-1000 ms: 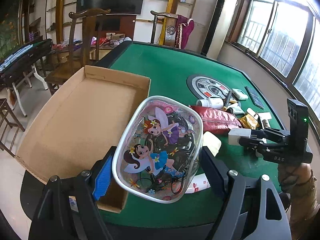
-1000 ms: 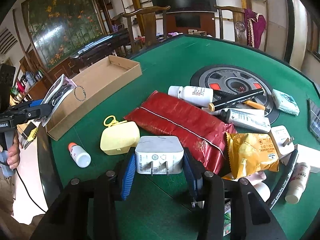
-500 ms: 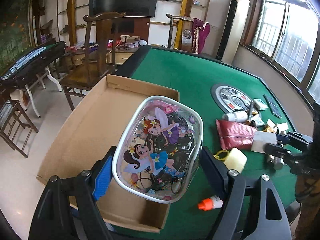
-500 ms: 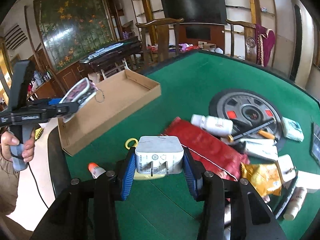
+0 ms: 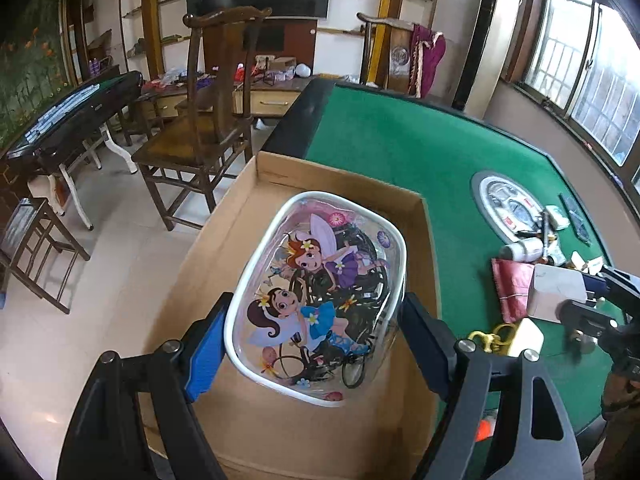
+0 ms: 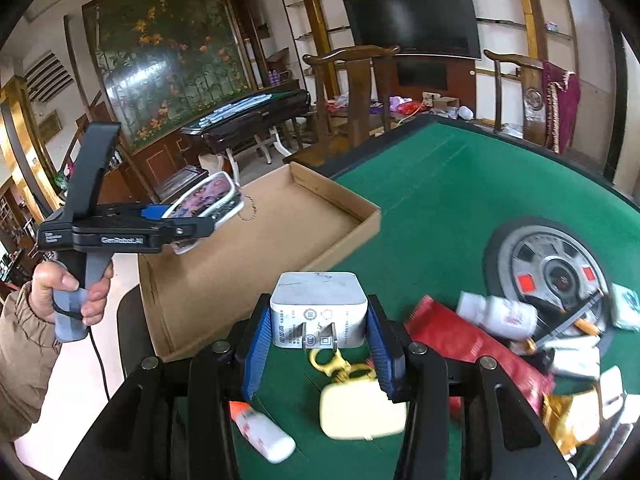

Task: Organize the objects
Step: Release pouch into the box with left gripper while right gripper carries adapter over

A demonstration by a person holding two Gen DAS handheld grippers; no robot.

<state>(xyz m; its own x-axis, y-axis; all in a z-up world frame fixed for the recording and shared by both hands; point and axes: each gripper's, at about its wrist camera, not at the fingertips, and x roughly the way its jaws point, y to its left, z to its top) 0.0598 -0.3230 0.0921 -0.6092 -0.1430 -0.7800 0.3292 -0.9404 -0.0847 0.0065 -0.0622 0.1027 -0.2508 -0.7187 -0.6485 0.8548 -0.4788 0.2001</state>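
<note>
On the left, we hold the left gripper (image 5: 312, 332) above the cardboard box (image 5: 280, 440), its jaws pinching the clear fairy pouch (image 5: 316, 292) by its two long edges. The pouch is tilted with its printed face toward the camera, clear of the box floor; we judge it is poised there for setting down inside. Moving right, the green table (image 6: 460, 200) carries the unsorted heap: a yellow case (image 6: 360, 412), a small white bottle (image 6: 264, 436) with an orange cap, a red packet (image 6: 472, 344). Above them our right gripper (image 6: 318, 332) clamps a white charger block (image 6: 318, 312) side to side, prongs facing us, apparently bound for the same box.
</note>
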